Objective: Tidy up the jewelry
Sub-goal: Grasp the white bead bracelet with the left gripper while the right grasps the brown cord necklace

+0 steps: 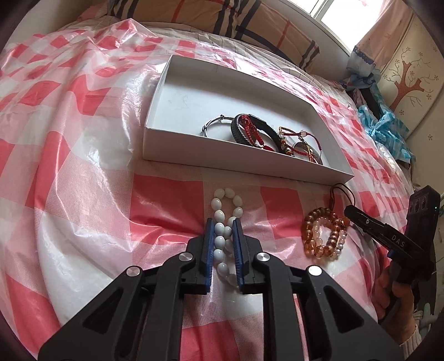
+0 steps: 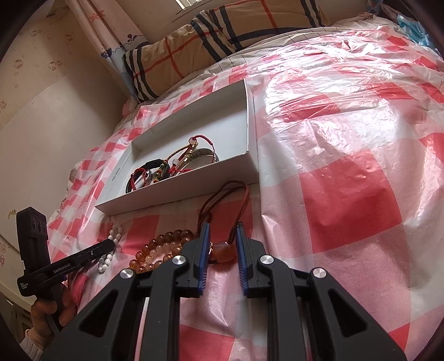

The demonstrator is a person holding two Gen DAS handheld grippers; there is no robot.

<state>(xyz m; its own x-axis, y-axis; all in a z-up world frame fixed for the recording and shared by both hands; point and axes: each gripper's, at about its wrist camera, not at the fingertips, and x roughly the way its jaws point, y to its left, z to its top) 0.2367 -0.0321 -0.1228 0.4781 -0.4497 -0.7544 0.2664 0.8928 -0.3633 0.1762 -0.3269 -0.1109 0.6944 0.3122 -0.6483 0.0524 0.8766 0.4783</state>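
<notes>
Bright daylight from the window point(image 1: 344, 11) — glare on plastic sheet point(image 2: 319, 116), edges fisheye-bent.

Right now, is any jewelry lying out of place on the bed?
Yes. Three pieces lie outside the white box on the checked cover: the white bead bracelet, the amber bead bracelets and a pendant on a brown cord. The others are already inside the box.

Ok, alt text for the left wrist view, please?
The left gripper straddles a white bead bracelet lying on a red-and-white checked plastic sheet. Behind it, a white box holds several bracelets; an amber bead bracelet lies right, near the right gripper.
</notes>
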